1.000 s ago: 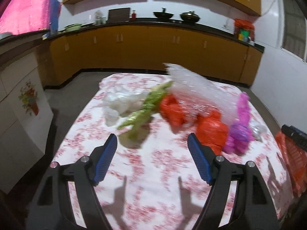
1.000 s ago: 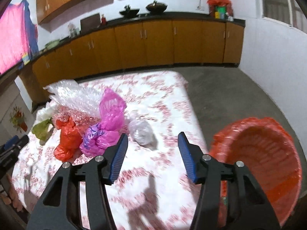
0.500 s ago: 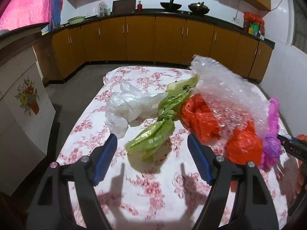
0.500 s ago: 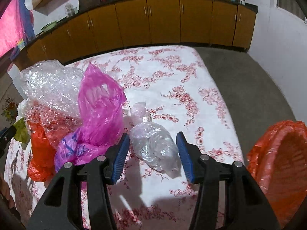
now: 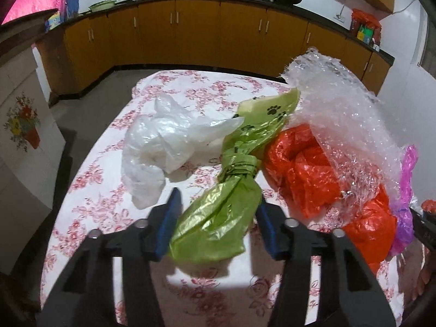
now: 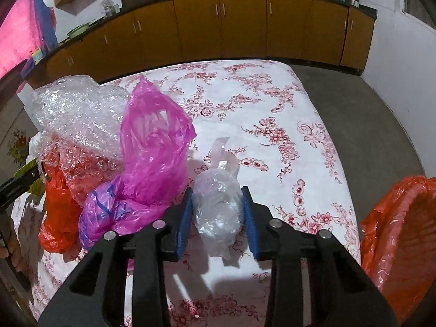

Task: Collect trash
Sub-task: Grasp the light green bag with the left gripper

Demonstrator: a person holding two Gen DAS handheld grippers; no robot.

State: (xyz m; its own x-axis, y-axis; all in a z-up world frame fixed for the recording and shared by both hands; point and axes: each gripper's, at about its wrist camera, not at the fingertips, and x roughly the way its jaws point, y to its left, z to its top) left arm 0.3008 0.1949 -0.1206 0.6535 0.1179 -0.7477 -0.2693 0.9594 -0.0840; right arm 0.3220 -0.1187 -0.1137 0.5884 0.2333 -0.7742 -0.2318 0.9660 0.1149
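Both our grippers have dropped toward the table [image 5: 90, 190] since a second ago, and each now straddles a piece of trash. Our left gripper [image 5: 218, 218] is closing around the green bag [image 5: 218, 218] near the table's near edge; its left pad shows a small gap. Our right gripper [image 6: 216, 212] is closing on the clear bundle [image 6: 218, 212], pads touching its sides.

Biggest risk, we judge: thin film slips or tears out as we lift. Lesser: the bubble wrap [image 5: 340, 114] drags along.

We count one bubble wrap, one white bag [image 5: 160, 147], one green bag, one pink bag [image 6: 155, 141], one clear bundle, what look like two orange bags [image 5: 299, 169], and one orange-lined bin [image 6: 400, 245] beyond the table's right edge.
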